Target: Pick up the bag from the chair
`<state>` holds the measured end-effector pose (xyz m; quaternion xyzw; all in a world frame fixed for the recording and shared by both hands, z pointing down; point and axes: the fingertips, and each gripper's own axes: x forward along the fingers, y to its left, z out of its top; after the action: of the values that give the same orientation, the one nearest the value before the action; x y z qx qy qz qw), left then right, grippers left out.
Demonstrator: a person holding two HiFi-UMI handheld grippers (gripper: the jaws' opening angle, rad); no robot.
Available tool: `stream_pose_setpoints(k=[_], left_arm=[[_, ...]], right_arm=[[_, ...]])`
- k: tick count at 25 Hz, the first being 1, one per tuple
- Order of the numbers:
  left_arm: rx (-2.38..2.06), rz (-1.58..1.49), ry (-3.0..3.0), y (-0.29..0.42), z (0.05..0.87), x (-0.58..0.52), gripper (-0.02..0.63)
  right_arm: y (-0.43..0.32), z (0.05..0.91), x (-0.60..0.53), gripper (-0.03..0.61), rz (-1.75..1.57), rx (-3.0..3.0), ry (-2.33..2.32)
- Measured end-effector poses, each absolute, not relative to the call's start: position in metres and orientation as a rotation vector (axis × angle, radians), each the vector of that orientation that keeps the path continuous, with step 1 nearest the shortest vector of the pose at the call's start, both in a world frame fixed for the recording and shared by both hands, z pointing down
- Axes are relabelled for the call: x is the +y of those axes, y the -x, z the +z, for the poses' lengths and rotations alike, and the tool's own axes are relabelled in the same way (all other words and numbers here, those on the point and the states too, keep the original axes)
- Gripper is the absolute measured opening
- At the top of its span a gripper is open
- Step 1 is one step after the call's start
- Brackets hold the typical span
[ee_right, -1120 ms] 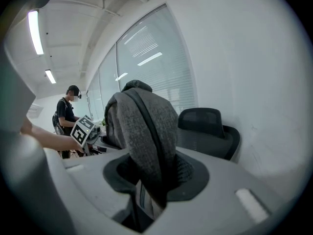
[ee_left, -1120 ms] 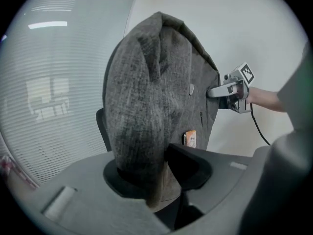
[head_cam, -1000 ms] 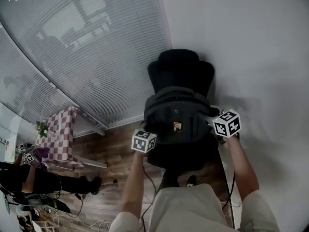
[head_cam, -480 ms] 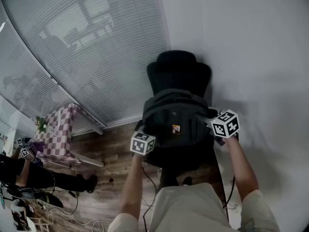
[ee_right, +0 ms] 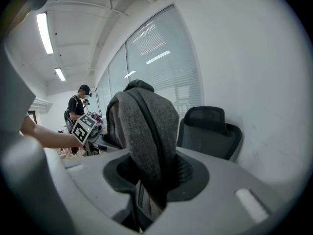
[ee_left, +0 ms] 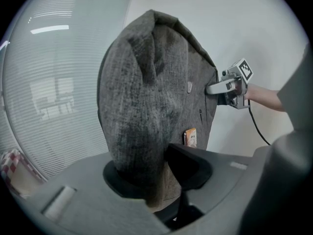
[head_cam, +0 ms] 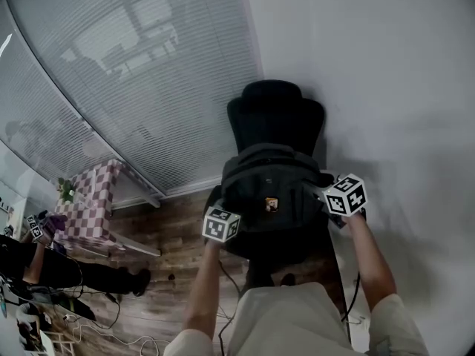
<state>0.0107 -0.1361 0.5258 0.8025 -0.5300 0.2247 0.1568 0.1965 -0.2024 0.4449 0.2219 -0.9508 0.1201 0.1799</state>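
left hand-held gripper [ee_left: 156,180], right hand-held gripper [ee_right: 156,177]: clamping bag [head_cam: 271,180] | chair [ee_right: 210,131]: right gripper view

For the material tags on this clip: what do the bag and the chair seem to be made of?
Bag: grey woven cloth with a matte finish, possibly synthetic. Up close it shows a coarse heathered weave and soft folds.
Chair: matte black. The backrest looks like mesh stretched in a stiffer frame, probably plastic, since its panel reads lighter and thinner than its rim. The padding cannot be told.

The bag [head_cam: 271,180] is dark grey weave with an orange tag [head_cam: 272,205]; chair [head_cam: 276,113] black; cloth [head_cam: 93,202] pink-and-white checked; floor [head_cam: 174,236] brown.
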Motion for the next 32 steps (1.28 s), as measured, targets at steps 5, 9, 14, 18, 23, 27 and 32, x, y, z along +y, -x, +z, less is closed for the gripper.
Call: stream_pose_setpoints(k=[5,9,14,18,23,27,32], left_arm=[[-1.512,0.656,-2.302,-0.010,0.525,-0.135,0.149],[-1.517,0.655,-2.291,-0.009,0.528,-0.134,0.147],[-1.518,0.636,-2.289,-0.005,0.529,-0.134,0.147],[-1.519,0.636,-2.292,-0.002,0.529,-0.132,0.147],[-1.512,0.644,-2.293,0.006,0.532,-0.130,0.148],[-1.516,0.646,-2.291,0.012,0.535,-0.130,0.147],[-1.519,0.644,-2.286,0.018,0.533,-0.130,0.147]], right_arm=[[-0.196,0.446,-0.199,0.121,0.349,-2.686,-0.642],[-0.195,0.449,-0.200,0.121,0.354,-2.677,-0.664],[-0.190,0.446,-0.200,0.121,0.325,-2.671,-0.671],[-0.187,0.447,-0.197,0.121,0.327,-2.674,-0.670],[-0.179,0.451,-0.196,0.121,0.331,-2.669,-0.664],[-0.173,0.454,-0.197,0.121,0.335,-2.669,-0.658],[-0.167,0.450,-0.198,0.121,0.331,-2.667,-0.654]])
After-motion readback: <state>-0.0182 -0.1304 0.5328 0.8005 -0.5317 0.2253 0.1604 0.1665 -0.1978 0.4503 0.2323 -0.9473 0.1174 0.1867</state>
